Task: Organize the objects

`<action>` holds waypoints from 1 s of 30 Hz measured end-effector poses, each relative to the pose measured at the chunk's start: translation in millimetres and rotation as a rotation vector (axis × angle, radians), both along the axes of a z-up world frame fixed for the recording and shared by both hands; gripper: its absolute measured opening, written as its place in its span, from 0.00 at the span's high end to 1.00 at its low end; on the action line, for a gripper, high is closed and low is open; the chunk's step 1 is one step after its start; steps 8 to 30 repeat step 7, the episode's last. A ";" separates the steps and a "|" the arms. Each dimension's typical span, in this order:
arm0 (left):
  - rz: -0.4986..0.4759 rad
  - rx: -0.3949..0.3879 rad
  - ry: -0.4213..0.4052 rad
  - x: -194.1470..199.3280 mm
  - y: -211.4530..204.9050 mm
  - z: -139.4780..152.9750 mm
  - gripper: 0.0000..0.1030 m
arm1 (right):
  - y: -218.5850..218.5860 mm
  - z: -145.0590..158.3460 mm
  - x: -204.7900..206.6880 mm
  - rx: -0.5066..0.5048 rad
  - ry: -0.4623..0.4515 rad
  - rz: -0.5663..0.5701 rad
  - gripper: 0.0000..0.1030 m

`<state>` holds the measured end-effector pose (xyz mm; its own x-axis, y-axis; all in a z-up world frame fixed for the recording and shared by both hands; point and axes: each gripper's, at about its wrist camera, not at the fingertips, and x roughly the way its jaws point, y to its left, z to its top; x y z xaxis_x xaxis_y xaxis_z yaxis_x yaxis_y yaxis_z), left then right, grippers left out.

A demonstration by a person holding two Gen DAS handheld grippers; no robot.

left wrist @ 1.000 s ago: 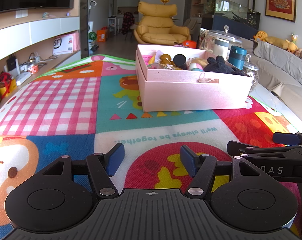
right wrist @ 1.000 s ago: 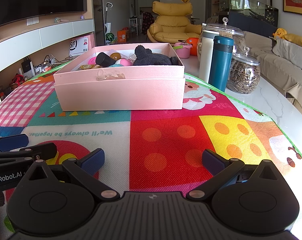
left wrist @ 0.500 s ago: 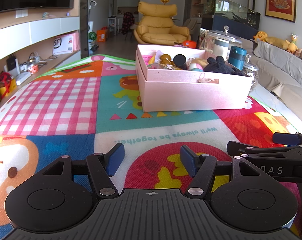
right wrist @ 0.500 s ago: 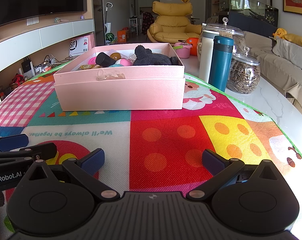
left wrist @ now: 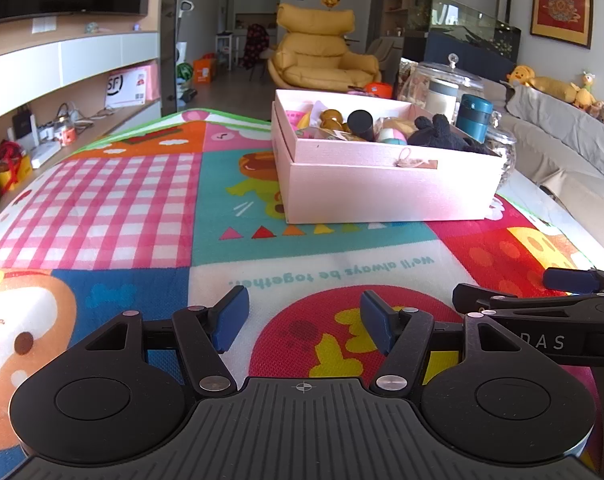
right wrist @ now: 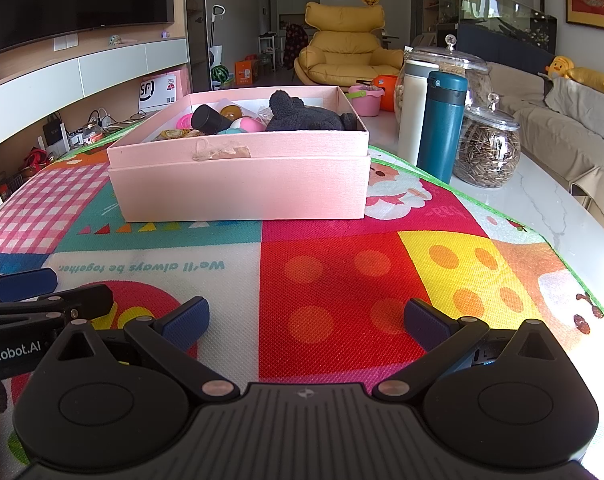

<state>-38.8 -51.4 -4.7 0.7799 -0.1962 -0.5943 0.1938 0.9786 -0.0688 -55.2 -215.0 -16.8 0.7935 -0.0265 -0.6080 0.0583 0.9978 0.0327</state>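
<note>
A pink box [left wrist: 386, 192] stands on the colourful play mat [left wrist: 141, 200], filled with several small things: a black plush toy [left wrist: 438, 136], a black cylinder [left wrist: 360, 122] and small toys. It shows in the right wrist view too [right wrist: 241, 184], with the plush toy [right wrist: 302, 114]. My left gripper [left wrist: 304, 316] is open and empty, low over the mat, well short of the box. My right gripper [right wrist: 306, 320] is open wider and empty, beside it to the right.
A white flask [right wrist: 416, 108], a teal flask [right wrist: 442, 124] and a glass jar of seeds [right wrist: 486, 152] stand right of the box on the marble table [right wrist: 542, 200]. A bigger glass jar [right wrist: 454, 64] stands behind. A sofa lies at the right.
</note>
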 end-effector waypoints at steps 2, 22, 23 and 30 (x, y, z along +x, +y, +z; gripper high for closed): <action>0.000 0.001 0.000 0.0 0.1 -0.1 0.34 | -0.8 -0.3 0.1 0.001 0.000 0.000 0.00; 0.001 -0.001 0.000 0.2 -0.4 -0.1 0.34 | -0.6 -0.3 0.2 -0.003 0.001 0.000 0.00; 0.001 -0.001 0.000 0.2 -0.4 -0.1 0.34 | -0.6 -0.3 0.2 -0.003 0.001 0.000 0.00; 0.001 -0.001 0.000 0.2 -0.4 -0.1 0.34 | -0.6 -0.3 0.2 -0.003 0.001 0.000 0.00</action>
